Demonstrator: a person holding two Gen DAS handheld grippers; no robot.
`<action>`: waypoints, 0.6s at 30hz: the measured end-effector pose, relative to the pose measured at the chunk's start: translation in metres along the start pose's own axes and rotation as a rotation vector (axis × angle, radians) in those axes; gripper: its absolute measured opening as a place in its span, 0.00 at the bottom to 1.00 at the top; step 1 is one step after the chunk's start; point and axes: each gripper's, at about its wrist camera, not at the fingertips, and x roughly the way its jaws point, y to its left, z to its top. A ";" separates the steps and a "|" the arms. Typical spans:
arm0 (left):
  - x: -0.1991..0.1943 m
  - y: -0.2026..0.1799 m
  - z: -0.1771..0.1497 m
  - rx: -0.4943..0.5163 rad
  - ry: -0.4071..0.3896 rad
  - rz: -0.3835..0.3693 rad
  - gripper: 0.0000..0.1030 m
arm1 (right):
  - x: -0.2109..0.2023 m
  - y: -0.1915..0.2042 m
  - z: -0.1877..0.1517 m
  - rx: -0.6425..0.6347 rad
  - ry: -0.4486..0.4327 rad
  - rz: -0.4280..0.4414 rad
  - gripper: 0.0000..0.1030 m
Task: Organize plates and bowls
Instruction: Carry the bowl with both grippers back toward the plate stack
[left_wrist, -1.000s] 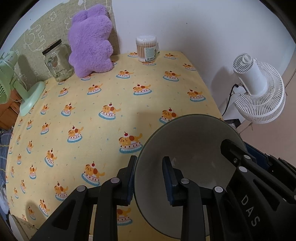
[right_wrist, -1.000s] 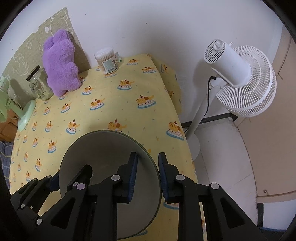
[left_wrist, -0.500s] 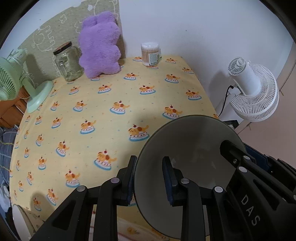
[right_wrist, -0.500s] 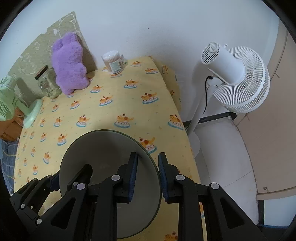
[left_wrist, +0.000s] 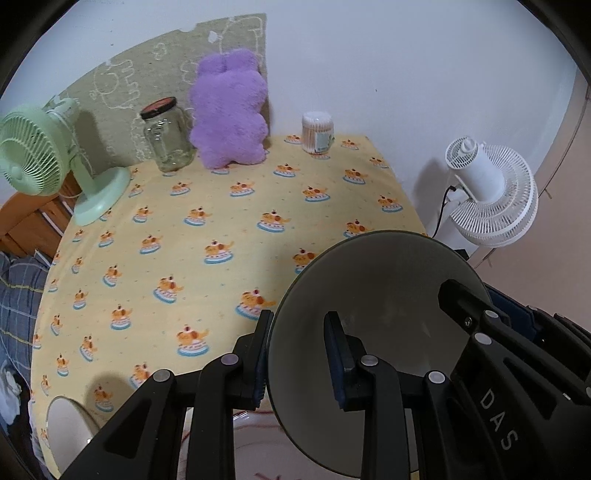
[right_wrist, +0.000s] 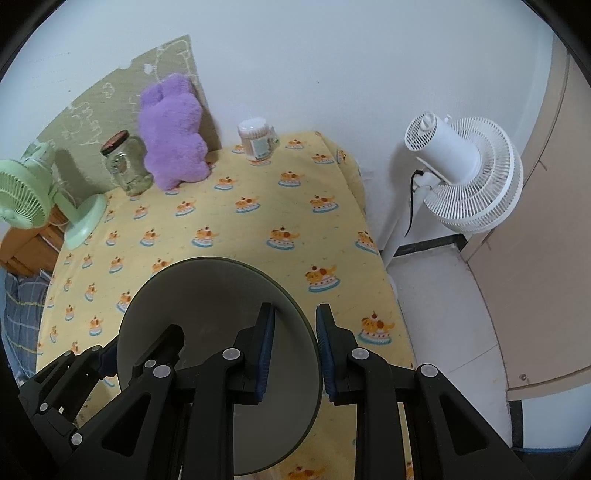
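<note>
1. Carrying is the step in hand, judged from the left wrist view: the left gripper (left_wrist: 297, 360) pinches the near rim of a grey bowl (left_wrist: 384, 273), one pad outside the wall and one inside, jaws narrow and clamped on it. The right gripper (left_wrist: 476, 317) grips the opposite rim, so both hands share the load. The bowl hangs tilted above the yellow tablecloth (left_wrist: 221, 206), not resting on it. A pale dish (left_wrist: 68, 421) and a white plate (left_wrist: 258, 439) with a reddish line show at the lower edge; the next move probably calls for lowering the bowl level onto or beside these, both hands in step.

2. Right wrist view: the right gripper (right_wrist: 295, 349) clamps the bowl (right_wrist: 218, 295) at its right rim, jaws narrow with the thin wall between the blue pads. The left gripper (right_wrist: 147, 354) holds the far side. The bowl looks smooth, matte grey and empty, with a thin darker rim. It sits above the cloth's near edge, well apart from the jar (right_wrist: 127, 168) and purple toy (right_wrist: 171, 133) at the back.
</note>
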 end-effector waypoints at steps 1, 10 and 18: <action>-0.003 0.004 -0.002 0.000 -0.004 -0.001 0.25 | -0.004 0.005 -0.002 -0.002 -0.004 -0.003 0.26; -0.038 0.052 -0.022 -0.002 -0.026 -0.021 0.25 | -0.037 0.055 -0.027 -0.017 -0.026 -0.014 0.26; -0.066 0.105 -0.041 -0.011 -0.049 -0.028 0.25 | -0.064 0.108 -0.049 -0.037 -0.042 -0.024 0.26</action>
